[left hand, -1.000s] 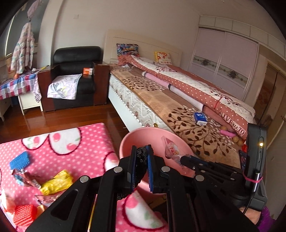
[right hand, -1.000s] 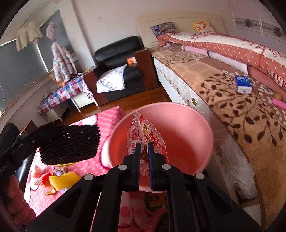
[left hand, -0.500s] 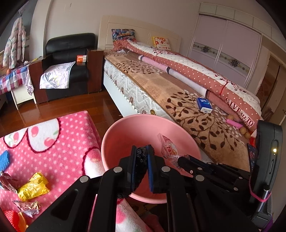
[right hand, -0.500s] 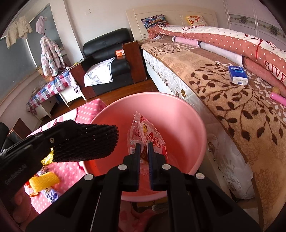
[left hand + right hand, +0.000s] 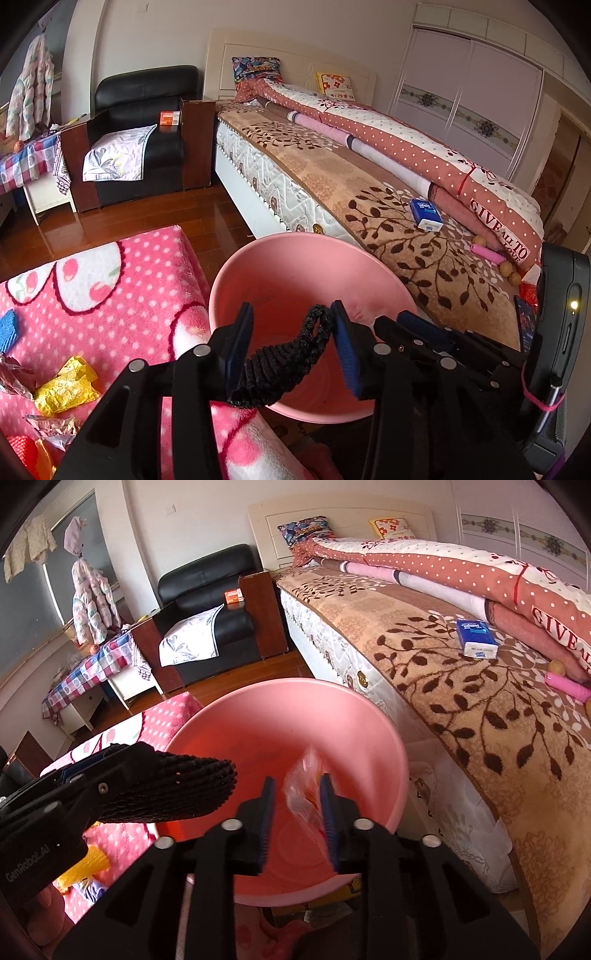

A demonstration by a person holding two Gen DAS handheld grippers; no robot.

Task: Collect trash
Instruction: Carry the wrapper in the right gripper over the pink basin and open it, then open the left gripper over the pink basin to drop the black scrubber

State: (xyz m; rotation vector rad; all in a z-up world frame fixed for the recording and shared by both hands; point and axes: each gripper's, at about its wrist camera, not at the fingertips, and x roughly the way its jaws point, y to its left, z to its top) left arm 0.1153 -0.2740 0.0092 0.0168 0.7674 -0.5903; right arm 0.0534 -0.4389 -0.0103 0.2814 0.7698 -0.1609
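Both grippers are over the round pink plastic basin (image 5: pixel 295 266), which sits between the pink polka-dot blanket-covered surface (image 5: pixel 110 288) and the bed with the brown leaf-pattern cover (image 5: pixel 406 229).

The left gripper (image 5: pixel 291 343) is letting go: its jaws are opening, and the black foam-mesh sleeve (image 5: pixel 284 362) sits loose between them, leaning on the right pad with a clear gap on the left side. From the right wrist view the same mesh piece (image 5: pixel 177 790) pokes out over the basin's left rim.

The right gripper (image 5: pixel 297 812) is releasing too. Its jaws are opening, and the clear crinkly snack wrapper with red print (image 5: pixel 306 794) is a blur between the pads, over the inside of the basin. Can't really tell whether it touches the right pad or is already free.

Back on the blanket, near its left edge, there's more trash: a crumpled yellow foil wrapper (image 5: pixel 66 387), a silvery crumpled wrapper (image 5: pixel 55 424) just below it, a bit of blue foam mesh (image 5: pixel 7 330) and a red mesh piece (image 5: pixel 22 450) down in the corner.

A blue tissue pack (image 5: pixel 426 214) lies on the bed cover, well apart from the basin.
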